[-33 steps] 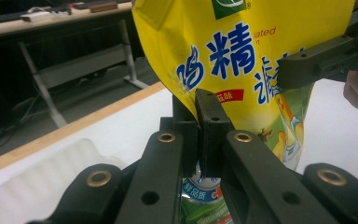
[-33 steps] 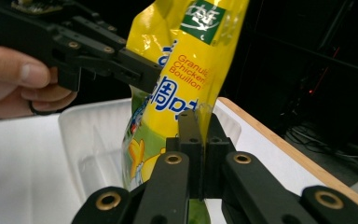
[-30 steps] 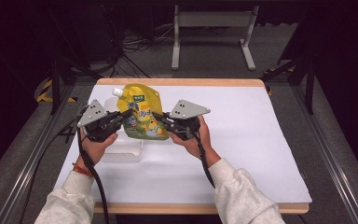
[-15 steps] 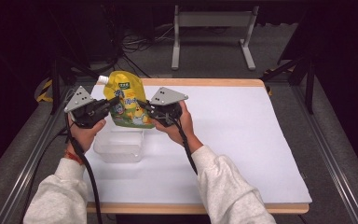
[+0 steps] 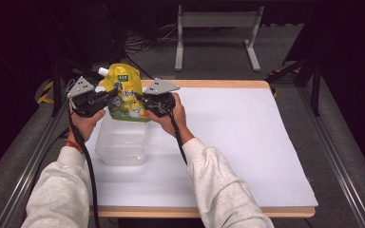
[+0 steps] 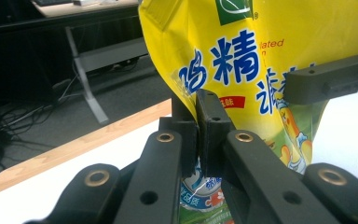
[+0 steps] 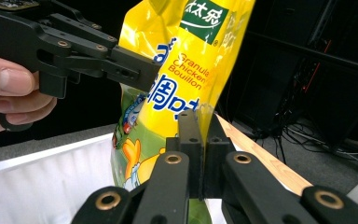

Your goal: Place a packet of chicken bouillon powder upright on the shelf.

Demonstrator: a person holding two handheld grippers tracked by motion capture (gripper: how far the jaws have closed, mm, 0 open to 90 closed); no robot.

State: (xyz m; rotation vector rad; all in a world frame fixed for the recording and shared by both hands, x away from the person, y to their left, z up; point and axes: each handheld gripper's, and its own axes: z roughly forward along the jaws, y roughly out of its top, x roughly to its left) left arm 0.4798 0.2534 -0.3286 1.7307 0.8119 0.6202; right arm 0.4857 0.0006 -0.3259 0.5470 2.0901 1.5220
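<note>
Both grippers, left [image 5: 108,96] and right [image 5: 139,99], pinch the yellow pouch's [image 5: 125,95] side edges.
Thin-edge grips may slip; pouch could drop beside the clear tub [image 5: 121,147] below.

One yellow pouch [image 5: 124,94], one clear plastic container [image 5: 121,142], two claws — left [image 5: 108,95] and right [image 5: 140,98] — and one bench [image 5: 247,142] under a white sheet.

My left gripper [image 6: 196,140] hides the pouch [image 6: 261,60] edge pinched between its jaws, and the pouch top runs off the frame. In my right gripper view, the pouch bottom sinks behind my right gripper [image 7: 199,144]. From above, the pouch covers the far rim of the tub [image 5: 121,145].
</note>
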